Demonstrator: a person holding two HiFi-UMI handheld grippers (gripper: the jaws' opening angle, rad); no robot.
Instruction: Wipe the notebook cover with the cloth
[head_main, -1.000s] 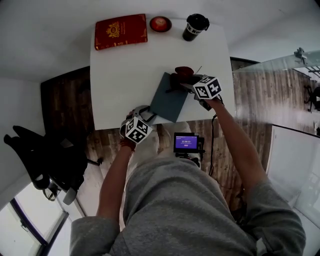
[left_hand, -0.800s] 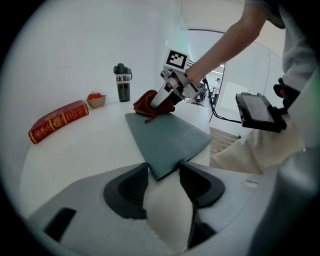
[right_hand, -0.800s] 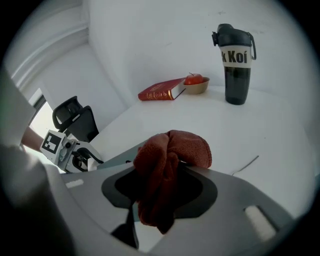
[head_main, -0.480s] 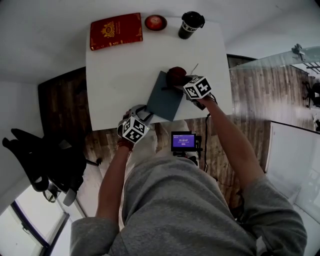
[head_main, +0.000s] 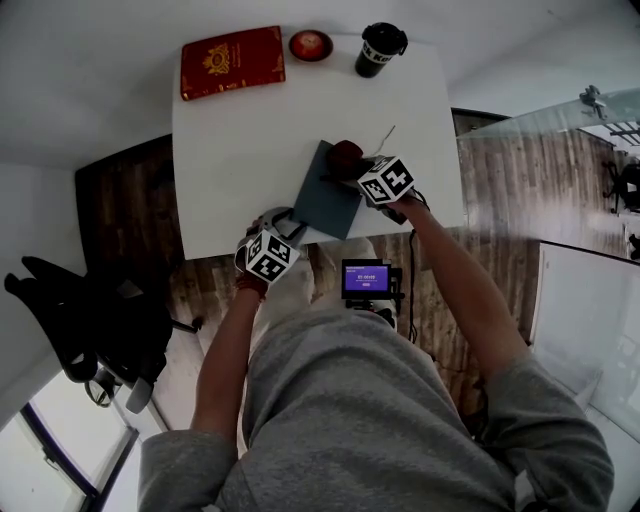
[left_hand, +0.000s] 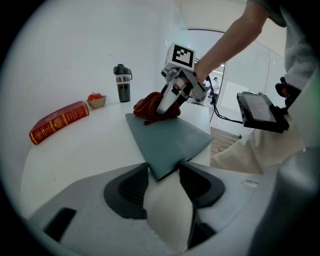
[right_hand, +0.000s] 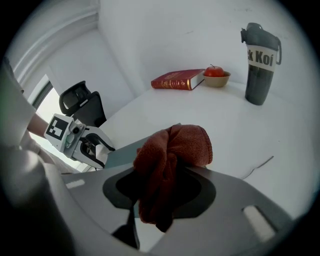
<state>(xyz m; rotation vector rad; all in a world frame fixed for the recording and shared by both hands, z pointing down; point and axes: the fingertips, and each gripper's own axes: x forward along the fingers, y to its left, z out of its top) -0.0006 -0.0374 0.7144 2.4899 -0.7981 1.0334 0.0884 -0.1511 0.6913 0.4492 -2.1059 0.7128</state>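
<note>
The white table (head_main: 240, 140) carries a grey-blue notebook (left_hand: 167, 140) lying flat near its front edge. The left claw (left_hand: 161, 176) is at the notebook's near corner, its jaws set against the corner's two edges. The right claw (left_hand: 163, 107) is clamped on a bunched red cloth (right_hand: 172, 150). Its jaws have just been closing with the cloth between them. The cloth rests on the notebook's far end.
</note>
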